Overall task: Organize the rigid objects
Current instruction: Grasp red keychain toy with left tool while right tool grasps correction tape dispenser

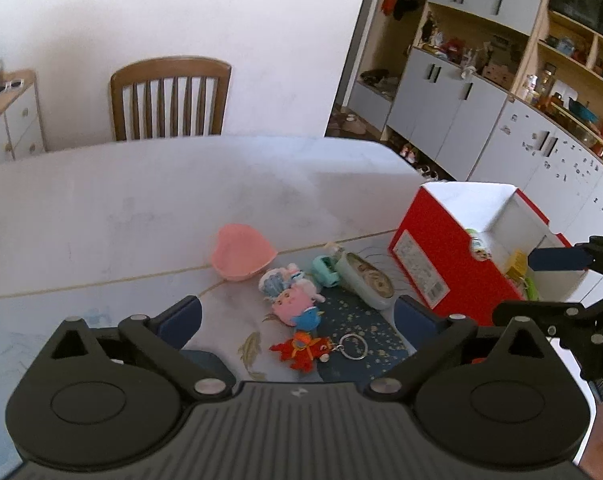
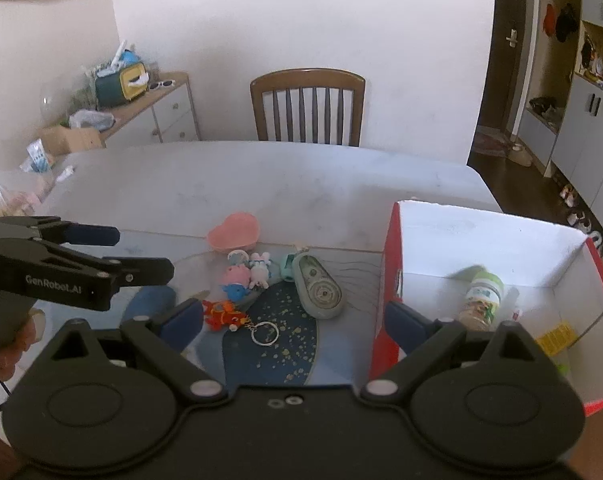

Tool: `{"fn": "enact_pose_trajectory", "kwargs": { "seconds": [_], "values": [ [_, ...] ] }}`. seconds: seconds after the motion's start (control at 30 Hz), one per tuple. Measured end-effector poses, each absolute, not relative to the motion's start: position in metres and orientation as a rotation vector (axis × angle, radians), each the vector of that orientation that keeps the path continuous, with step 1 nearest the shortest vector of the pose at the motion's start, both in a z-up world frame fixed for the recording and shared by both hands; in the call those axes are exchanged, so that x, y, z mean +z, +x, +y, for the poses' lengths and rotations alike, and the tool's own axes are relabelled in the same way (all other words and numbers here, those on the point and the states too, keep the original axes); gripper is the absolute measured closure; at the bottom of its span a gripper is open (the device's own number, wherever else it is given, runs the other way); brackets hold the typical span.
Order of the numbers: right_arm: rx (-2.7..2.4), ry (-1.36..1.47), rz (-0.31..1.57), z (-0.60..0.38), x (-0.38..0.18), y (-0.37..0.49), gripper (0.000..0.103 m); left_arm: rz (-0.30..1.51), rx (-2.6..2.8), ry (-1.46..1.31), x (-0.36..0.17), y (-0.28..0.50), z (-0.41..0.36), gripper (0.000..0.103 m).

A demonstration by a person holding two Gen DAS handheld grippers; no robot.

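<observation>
Your left gripper (image 1: 297, 314) hangs over the worktop (image 1: 141, 208) with its matte black jaws spread wide and nothing between the blue rubbery pads (image 1: 183, 320). Your right gripper (image 2: 293, 320) is likewise spread and holds nothing, one finger over the cluster and the other over the box wall.

Items before you on the pale, smooth worktop:
- Heart-shaped pink dish (image 1: 241, 258), shallow, glossy plastic, standing alone behind the cluster.
- Small figurines (image 1: 291, 296), pink, white and blue, rounded and soft-looking, bunched together and touching.
- Red keychain charm (image 1: 301, 350) with a thin metal split ring (image 1: 353, 346), lying flat on a dark blue placemat (image 1: 361, 324) speckled with gold.
- Teardrop-shaped correction tape dispenser (image 2: 317, 290), grey-green translucent plastic with round reels visible inside, lying flat just beside the box.
- Small mint-green plastic piece (image 1: 325, 272) touching the dispenser's narrow end.

Red cardboard box (image 2: 389, 280), rectangular, white inside, open at the top, standing at the worktop's right side. Inside it: a cylindrical bottle (image 2: 481, 300) with a green printed label, lying on its side, and a small yellow packet (image 2: 557, 336) near the wall.

A slatted wooden chair (image 2: 307, 106) stands behind the worktop.
</observation>
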State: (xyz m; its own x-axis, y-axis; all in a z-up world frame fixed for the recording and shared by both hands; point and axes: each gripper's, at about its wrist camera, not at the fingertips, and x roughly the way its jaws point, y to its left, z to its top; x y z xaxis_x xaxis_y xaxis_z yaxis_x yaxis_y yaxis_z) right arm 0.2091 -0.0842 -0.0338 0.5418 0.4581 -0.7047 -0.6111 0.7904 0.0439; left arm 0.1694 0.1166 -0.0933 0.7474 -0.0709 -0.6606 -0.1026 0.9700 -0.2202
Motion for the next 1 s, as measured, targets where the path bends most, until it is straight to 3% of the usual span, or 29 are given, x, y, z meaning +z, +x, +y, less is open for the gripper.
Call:
{"fn": "enact_pose_trajectory", "kwargs": {
  "seconds": [0.57,1.0],
  "values": [
    [0.649,-0.335,0.834,-0.031,-0.072,0.262,0.009,0.779,-0.003,-0.192,-0.161,0.189,0.115,0.0],
    [0.617,-0.475,0.944,0.004,-0.114,0.301,0.027,0.8,-0.072,-0.078,-0.187,0.206,0.101,0.001]
  ]
}}
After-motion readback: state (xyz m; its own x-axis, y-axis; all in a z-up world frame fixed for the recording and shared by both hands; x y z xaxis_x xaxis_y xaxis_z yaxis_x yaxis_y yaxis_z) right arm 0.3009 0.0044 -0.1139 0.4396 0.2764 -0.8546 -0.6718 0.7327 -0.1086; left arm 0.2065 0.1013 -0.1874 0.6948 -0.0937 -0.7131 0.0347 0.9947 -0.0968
